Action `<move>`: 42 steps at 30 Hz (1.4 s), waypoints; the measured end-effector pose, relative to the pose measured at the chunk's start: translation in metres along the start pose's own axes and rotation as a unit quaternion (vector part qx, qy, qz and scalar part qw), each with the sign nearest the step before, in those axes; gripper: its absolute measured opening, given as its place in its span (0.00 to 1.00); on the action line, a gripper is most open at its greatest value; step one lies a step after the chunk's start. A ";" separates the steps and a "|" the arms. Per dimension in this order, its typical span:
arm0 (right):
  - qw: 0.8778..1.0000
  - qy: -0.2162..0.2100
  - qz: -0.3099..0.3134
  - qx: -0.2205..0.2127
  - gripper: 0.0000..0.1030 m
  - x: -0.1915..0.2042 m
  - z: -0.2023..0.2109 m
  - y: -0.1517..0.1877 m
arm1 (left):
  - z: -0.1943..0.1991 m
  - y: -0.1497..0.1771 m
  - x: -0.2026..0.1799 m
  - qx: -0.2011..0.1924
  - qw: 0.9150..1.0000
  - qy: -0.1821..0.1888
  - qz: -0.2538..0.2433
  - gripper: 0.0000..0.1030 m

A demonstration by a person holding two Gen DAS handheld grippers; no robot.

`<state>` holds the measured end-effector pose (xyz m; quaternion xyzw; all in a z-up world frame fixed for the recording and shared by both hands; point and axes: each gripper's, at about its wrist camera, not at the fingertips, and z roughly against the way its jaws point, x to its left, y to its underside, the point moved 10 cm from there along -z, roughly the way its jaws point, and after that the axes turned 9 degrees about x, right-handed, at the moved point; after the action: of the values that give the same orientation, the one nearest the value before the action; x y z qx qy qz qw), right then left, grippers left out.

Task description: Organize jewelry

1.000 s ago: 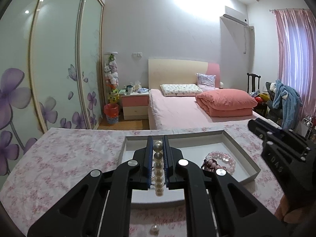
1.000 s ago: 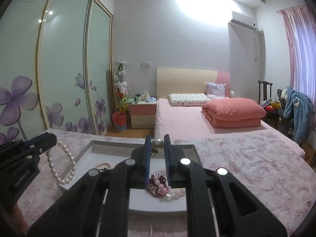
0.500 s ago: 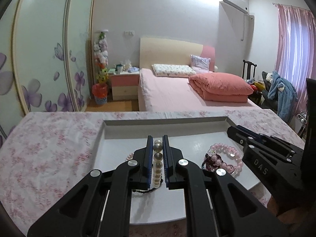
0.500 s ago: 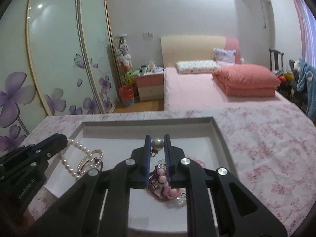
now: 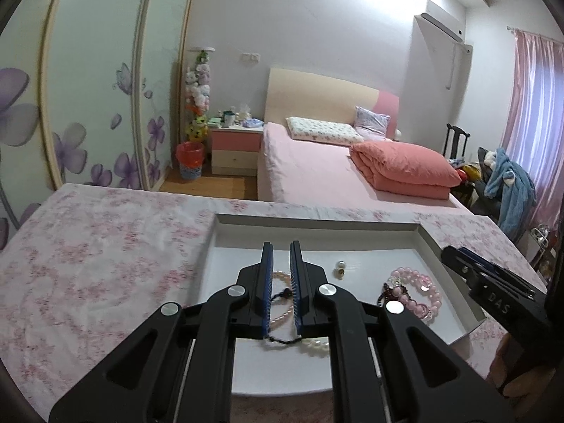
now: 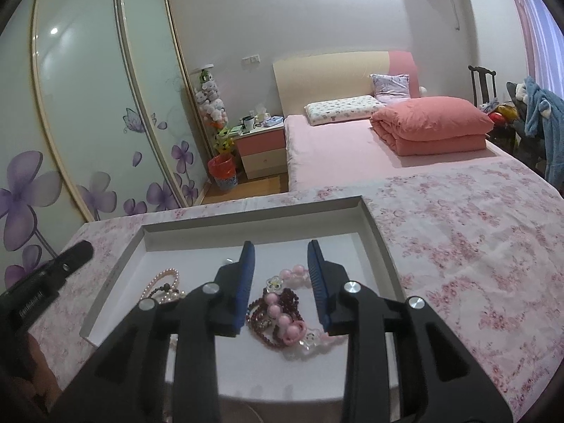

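A white shallow tray (image 5: 317, 216) (image 6: 246, 213) lies on the floral cloth. My left gripper (image 5: 282, 246) (image 6: 84, 246) hovers over its left part, jaws closed to a slit with no pearl between the pads. Under it lie a pinkish pearl bracelet (image 5: 278, 275) (image 6: 165, 276) with a black cord, and white pearls (image 5: 313, 343) (image 6: 172, 296). My right gripper (image 6: 280, 246) (image 5: 449, 253) is opening above the pink bead bracelet (image 6: 285, 313) (image 5: 416, 289) and dark red beads (image 6: 278, 296), with nothing between its fingers. A pearl earring (image 5: 340, 269) rests on the tray floor.
The floral tablecloth (image 6: 458, 246) spreads around the tray on both sides. Beyond the table's far edge stand a pink bed (image 5: 317, 172), a bedside cabinet (image 5: 234, 151) and a sliding wardrobe (image 5: 88, 105). A chair with clothes (image 5: 507, 179) is at the right.
The column of pearls has gone from between my left jaws. My right jaws have spread and the pearl earring they held now lies in the tray. Both grippers came lower over the tray.
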<state>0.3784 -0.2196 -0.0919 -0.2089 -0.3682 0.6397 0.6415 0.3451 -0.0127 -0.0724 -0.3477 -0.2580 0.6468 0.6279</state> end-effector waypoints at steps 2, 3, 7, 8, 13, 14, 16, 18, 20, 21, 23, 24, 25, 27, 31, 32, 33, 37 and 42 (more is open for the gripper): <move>1.000 0.001 0.003 -0.001 0.31 0.001 0.007 0.004 | 0.007 0.002 0.005 -0.004 1.000 -0.006 0.001 0.10; 1.000 0.001 0.005 -0.001 0.31 0.002 0.011 0.007 | 0.011 0.004 0.007 -0.006 1.000 -0.010 0.001 0.10; 1.000 0.002 0.010 0.003 0.31 0.002 0.025 0.018 | 0.025 0.011 0.016 -0.010 1.000 -0.022 0.002 0.11; 1.000 0.002 0.012 0.006 0.31 0.001 0.028 0.022 | 0.029 0.014 0.020 -0.010 1.000 -0.024 0.004 0.11; 0.999 -0.012 0.031 0.040 0.31 0.006 0.045 0.055 | 0.046 0.034 0.034 -0.004 0.999 -0.032 0.006 0.12; 0.998 -0.018 0.036 0.049 0.31 0.008 0.049 0.065 | 0.050 0.038 0.037 -0.003 0.999 -0.033 0.006 0.13; 0.996 -0.029 0.045 0.068 0.31 0.011 0.056 0.083 | 0.058 0.046 0.045 -0.005 0.999 -0.041 0.008 0.15; 0.993 -0.045 0.053 0.090 0.31 0.016 0.063 0.103 | 0.066 0.054 0.056 -0.010 0.998 -0.056 0.010 0.20; 0.991 -0.051 0.065 0.107 0.31 0.021 0.066 0.118 | 0.073 0.060 0.067 -0.016 0.997 -0.069 0.012 0.27; 0.989 -0.056 0.071 0.116 0.31 0.023 0.069 0.126 | 0.074 0.062 0.070 -0.017 0.997 -0.074 0.013 0.28; 0.986 -0.066 0.078 0.135 0.36 0.028 0.072 0.144 | 0.076 0.070 0.079 -0.015 0.996 -0.081 0.017 0.29; 0.984 -0.070 0.081 0.142 0.40 0.030 0.073 0.151 | 0.075 0.073 0.083 -0.010 0.996 -0.083 0.021 0.29; 0.983 -0.071 0.085 0.146 0.42 0.033 0.074 0.156 | 0.075 0.076 0.085 -0.007 0.996 -0.084 0.023 0.29; 0.982 -0.069 0.094 0.150 0.43 0.038 0.073 0.161 | 0.073 0.080 0.088 0.000 0.996 -0.084 0.028 0.29; 0.979 -0.072 0.114 0.154 0.64 0.053 0.073 0.165 | 0.074 0.082 0.087 0.000 0.996 -0.081 0.029 0.29; 0.978 -0.068 0.128 0.150 0.72 0.058 0.072 0.165 | 0.075 0.083 0.087 -0.001 0.996 -0.081 0.028 0.29; 0.977 -0.060 0.143 0.149 0.75 0.062 0.071 0.167 | 0.075 0.082 0.087 -0.002 0.996 -0.081 0.027 0.30; 0.971 -0.050 0.169 0.160 0.78 0.071 0.062 0.169 | 0.076 0.084 0.088 -0.001 0.996 -0.080 0.028 0.30; 0.967 -0.036 0.176 0.178 0.77 0.069 0.053 0.175 | 0.076 0.084 0.087 0.002 0.997 -0.078 0.028 0.31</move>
<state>0.2163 -0.1463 -0.1730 -0.1294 -0.2283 0.8052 0.5317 0.2359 0.0743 -0.1010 -0.3020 -0.2955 0.6896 0.5881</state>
